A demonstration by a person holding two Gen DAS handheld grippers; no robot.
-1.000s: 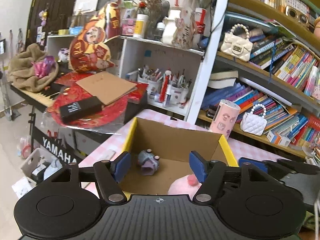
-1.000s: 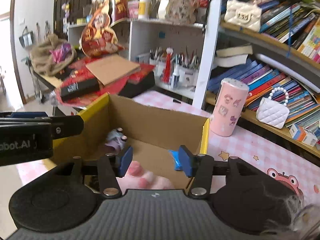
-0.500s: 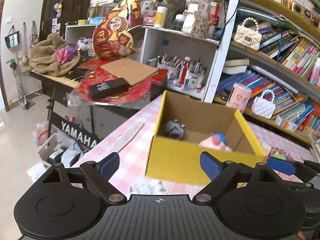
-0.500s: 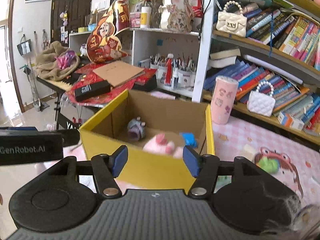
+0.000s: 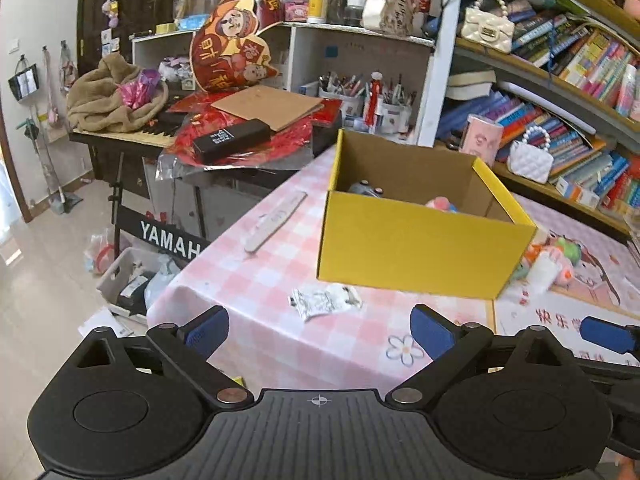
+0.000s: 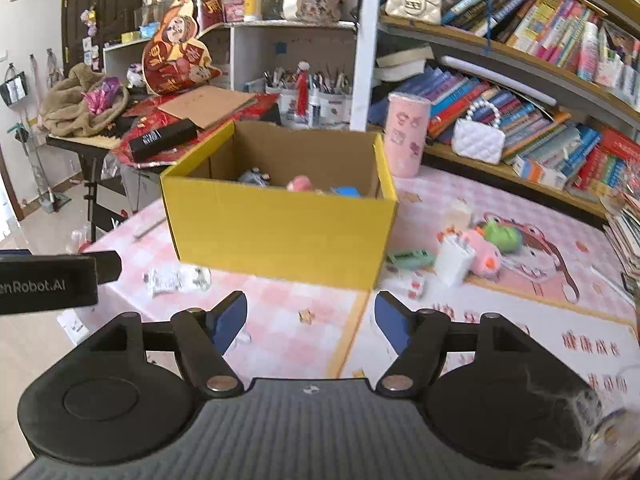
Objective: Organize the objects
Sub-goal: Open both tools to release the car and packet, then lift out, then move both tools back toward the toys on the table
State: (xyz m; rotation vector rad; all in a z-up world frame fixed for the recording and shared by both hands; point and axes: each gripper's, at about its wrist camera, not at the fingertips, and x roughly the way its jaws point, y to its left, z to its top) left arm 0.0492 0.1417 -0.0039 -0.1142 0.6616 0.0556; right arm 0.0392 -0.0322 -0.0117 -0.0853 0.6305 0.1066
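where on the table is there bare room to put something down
Bare checked cloth lies between the yellow box and the right gripper. Crowded: right of the box, around the white carton and green toy. A crumpled wrapper lies front-left.

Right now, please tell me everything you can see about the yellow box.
The box is open-topped cardboard, yellow outside and plain brown inside, with no lid in view. It stands upright on the pink checked tablecloth. Inside lie a grey toy, a pink toy and something blue. Neither tongs touch it.
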